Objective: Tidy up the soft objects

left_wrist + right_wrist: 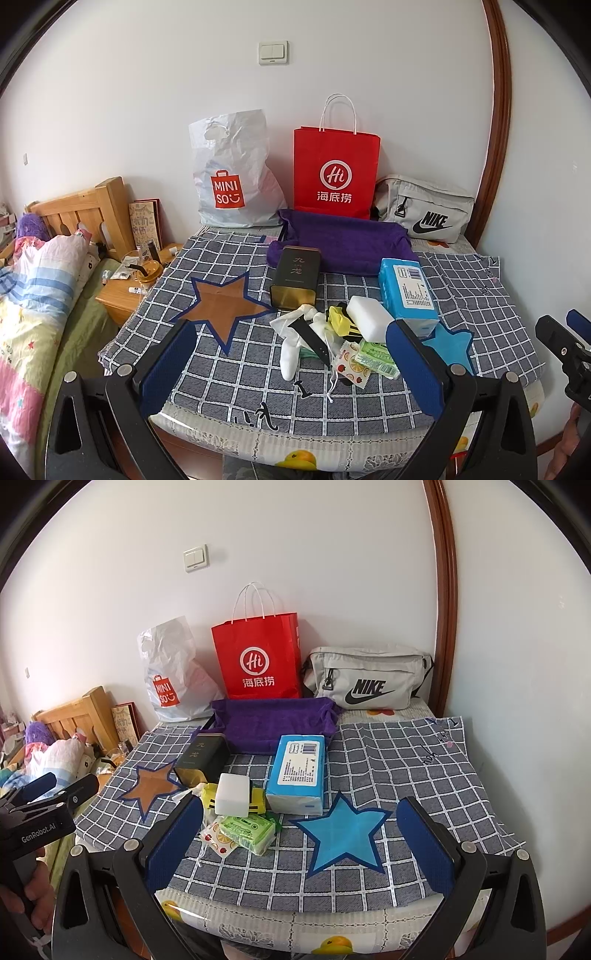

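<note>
Showing white socks [291,343] hidden rightward, both the left tool [291,373] and right tool [301,845] gape, empty.

Checked cloth [388,760] woven, matt; purple towel [273,720] fluffy; red bag [258,657] smooth paper; tea tin [295,277] glossy metal.

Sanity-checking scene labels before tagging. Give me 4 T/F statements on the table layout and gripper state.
1. Both grippers, left gripper and right gripper, are open and hold nothing. True.
2. The red paper bag lies flat. False: it stands upright against the wall.
3. The white sponge block rests on the pile beside the blue tissue pack. True.
4. The brown star is covered by the purple towel. False: the star is bare.
</note>
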### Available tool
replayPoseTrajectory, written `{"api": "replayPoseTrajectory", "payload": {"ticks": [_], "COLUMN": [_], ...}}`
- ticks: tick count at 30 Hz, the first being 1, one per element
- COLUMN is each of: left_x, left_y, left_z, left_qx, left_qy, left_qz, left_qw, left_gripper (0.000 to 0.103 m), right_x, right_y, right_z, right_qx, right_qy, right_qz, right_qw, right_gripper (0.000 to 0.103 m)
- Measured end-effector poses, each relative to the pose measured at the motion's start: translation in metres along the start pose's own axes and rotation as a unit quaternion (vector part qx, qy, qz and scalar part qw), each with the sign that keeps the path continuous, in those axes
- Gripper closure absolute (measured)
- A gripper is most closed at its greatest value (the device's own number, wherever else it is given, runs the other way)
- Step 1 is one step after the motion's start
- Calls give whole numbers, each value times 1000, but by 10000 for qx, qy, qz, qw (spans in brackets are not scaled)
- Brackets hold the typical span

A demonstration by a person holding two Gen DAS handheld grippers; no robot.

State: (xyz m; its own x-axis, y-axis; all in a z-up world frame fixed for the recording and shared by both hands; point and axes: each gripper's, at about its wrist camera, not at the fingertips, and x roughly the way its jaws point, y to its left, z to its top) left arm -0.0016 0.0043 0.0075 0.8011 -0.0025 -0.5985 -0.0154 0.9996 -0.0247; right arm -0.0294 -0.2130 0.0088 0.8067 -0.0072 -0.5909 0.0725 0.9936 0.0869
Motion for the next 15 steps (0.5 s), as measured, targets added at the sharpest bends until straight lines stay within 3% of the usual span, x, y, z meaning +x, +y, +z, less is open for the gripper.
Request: {"api": "replayPoseTrajectory", "payload": {"ticks": [15], "left_x": [0], "left_y": [3], "left_z": [0], "left_qx": [5], "left_qy": [-6], "left_qz": [10], "left_qw": [10000], "left_gripper": [0], "right_x": [-1], "right_y": [1], "right_z": [1], "right_qx": [-6], "right_qy": [5], "right_qz": [0], "right_qw": [10000], "right_gripper": [0]}}
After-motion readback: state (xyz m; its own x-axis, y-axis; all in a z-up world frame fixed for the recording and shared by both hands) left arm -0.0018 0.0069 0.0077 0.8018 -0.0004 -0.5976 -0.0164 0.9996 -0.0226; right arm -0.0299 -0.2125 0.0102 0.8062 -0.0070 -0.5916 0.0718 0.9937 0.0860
